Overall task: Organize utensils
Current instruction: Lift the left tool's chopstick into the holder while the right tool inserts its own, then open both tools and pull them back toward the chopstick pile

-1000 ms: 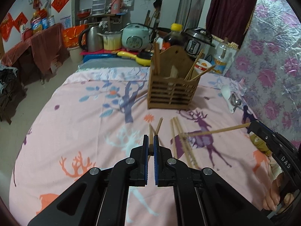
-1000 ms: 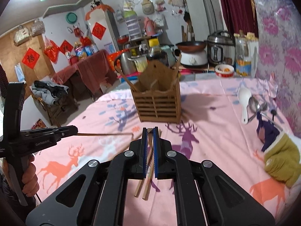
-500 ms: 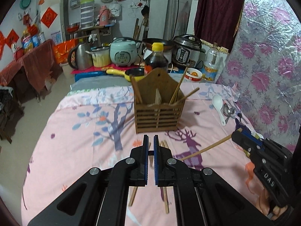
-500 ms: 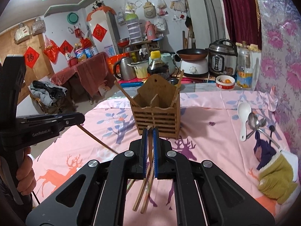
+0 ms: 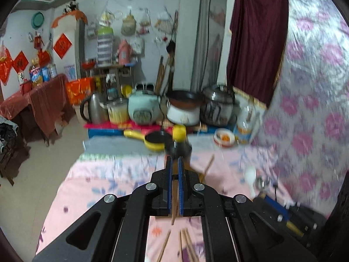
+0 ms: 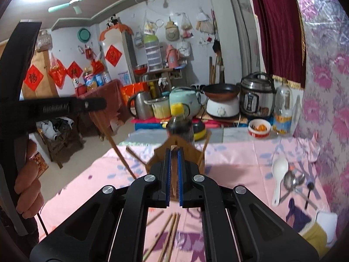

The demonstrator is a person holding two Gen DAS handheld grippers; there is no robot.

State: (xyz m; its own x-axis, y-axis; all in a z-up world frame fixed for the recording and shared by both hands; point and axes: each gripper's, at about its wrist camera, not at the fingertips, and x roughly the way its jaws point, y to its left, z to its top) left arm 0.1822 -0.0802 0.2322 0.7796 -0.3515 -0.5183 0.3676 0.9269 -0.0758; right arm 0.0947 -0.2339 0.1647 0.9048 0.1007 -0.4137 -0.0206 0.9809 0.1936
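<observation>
Both tongs are clamped: left gripper (image 5: pixel 173 170) pinches a thin brown wooden chopstick (image 5: pixel 173 203), right gripper (image 6: pixel 173 163) another (image 6: pixel 173 181), above the slatted wooden utensil holder (image 6: pixel 197 152). Light, stiff, smooth sticks, likely to pivot; gripping nearer mid-length should steady them.

My left wrist view is motion-blurred: the holder (image 5: pixel 197 172) sits mostly behind the left tool (image 5: pixel 175 163), only a sliver showing. Loose chopsticks (image 5: pixel 185 249) get cut off by the bottom edge. In the right wrist view, the right tool (image 6: pixel 173 155) covers the holder's front; what's inside its compartments I can't tell. The spoons (image 6: pixel 292 181) are too small to count.
</observation>
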